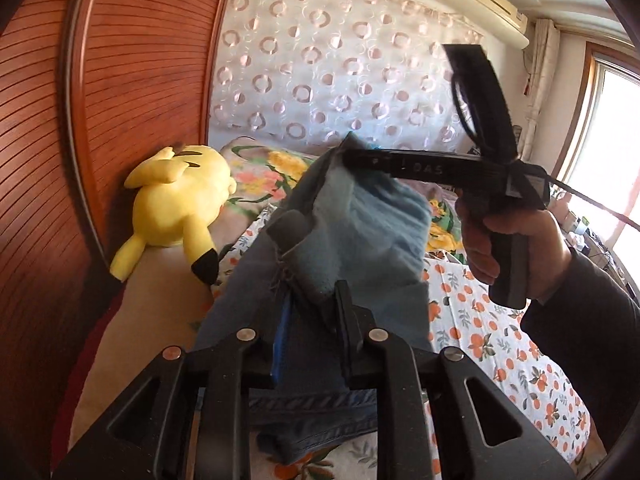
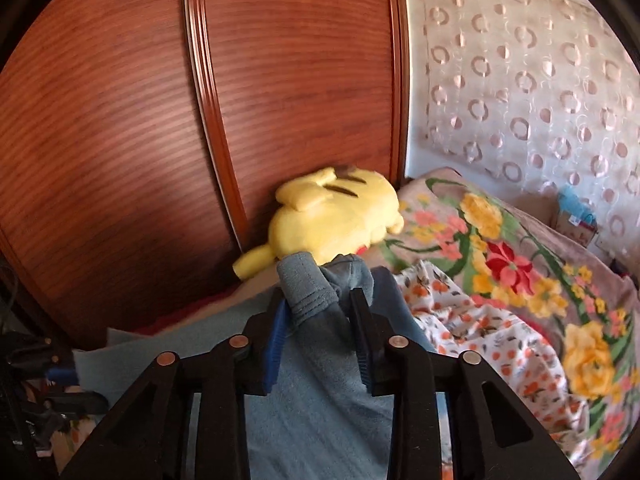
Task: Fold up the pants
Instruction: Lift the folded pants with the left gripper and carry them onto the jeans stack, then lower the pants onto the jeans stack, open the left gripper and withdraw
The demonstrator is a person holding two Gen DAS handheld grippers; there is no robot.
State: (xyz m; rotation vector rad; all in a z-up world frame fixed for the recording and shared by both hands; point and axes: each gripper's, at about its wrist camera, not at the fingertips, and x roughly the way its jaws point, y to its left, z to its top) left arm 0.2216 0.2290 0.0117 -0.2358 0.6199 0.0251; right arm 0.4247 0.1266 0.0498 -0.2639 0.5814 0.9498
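step: carrying fold over bed (image 1: 500,320) | left hand-held gripper (image 1: 308,312) pinching pants (image 1: 360,220) edge | right hand-held gripper (image 2: 320,312) pinching the hem, so both corners travel together

Each camera sits just behind its own gripper, looking forward and slightly downward along the fingers, very near the denim between them. Ahead of both lie the same yellow plush toy (image 1: 176,196), wooden wardrobe (image 1: 132,60) and patterned curtain (image 1: 320,60). The left view also takes in the right gripper (image 1: 352,152) from the side.
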